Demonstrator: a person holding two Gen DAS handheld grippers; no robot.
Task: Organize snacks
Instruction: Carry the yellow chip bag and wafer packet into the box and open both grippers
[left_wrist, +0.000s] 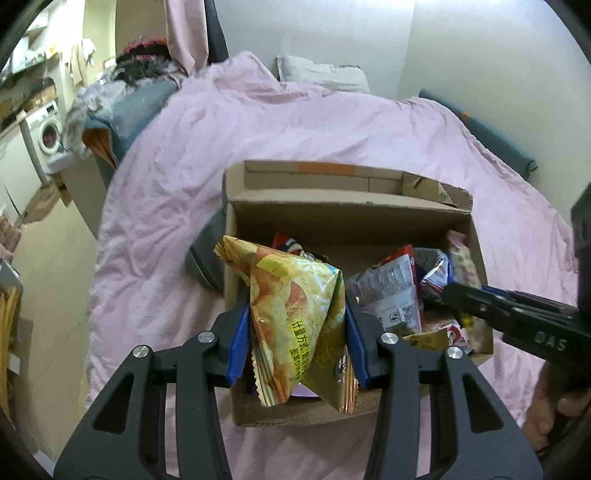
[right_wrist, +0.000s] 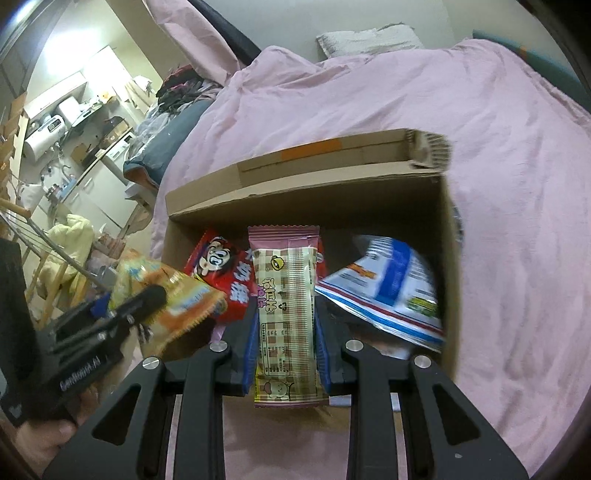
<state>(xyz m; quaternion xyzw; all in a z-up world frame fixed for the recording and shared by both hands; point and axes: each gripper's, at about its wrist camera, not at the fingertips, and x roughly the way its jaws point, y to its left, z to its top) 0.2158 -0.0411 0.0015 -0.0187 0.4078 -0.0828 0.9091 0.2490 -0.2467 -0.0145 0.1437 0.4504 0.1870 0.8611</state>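
Left gripper (left_wrist: 297, 325): clamped on yellow chip bag (left_wrist: 291, 314), held over cardboard box (left_wrist: 343, 218). Right gripper (right_wrist: 285, 332): clamped on pink-and-cream snack bar (right_wrist: 286, 314), above same box. Box: on pink quilt (left_wrist: 295, 129), holding red packet (right_wrist: 221, 280) and blue-and-white bag (right_wrist: 391, 284).

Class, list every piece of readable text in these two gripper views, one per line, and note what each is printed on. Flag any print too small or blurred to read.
"DAS" on the right gripper body.
"计量方式" on the yellow chip bag held by the left gripper; the line beside it is too small to read.
Pink lettering on the pink checked snack bar: unclear.
White label on the left gripper's body in the right wrist view: blurred.
Red packet and blue-white bag: unreadable.
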